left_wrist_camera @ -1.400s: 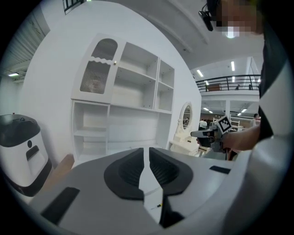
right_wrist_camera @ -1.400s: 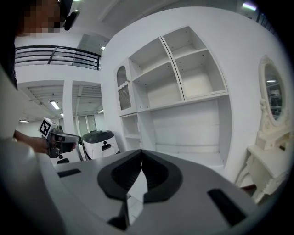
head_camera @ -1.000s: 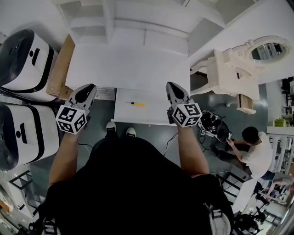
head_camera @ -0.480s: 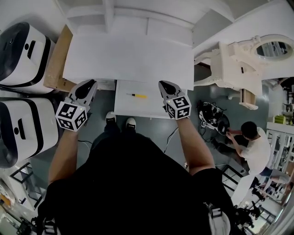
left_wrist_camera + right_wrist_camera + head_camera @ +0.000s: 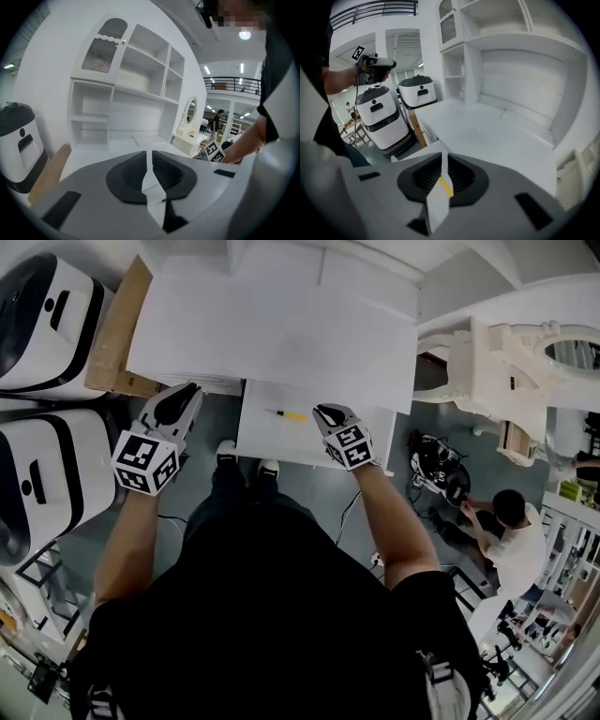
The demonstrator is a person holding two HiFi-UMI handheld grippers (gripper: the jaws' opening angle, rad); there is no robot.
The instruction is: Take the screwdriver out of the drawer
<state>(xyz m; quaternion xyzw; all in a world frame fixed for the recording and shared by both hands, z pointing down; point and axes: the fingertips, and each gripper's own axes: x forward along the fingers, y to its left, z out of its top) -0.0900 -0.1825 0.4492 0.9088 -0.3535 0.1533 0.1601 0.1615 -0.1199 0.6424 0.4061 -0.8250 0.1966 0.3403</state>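
Now the right claw (image 5: 328, 412), jaws just opening slightly and empty, hangs beside the screwdriver (image 5: 287, 414).

- My right gripper (image 5: 325, 411) has come down over the open drawer (image 5: 258, 439), tipped nose-down, and now sits just right of the screwdriver (image 5: 289, 414).
- Its jaws have just been opening; the yellow handle shows through the gap, ungripped.
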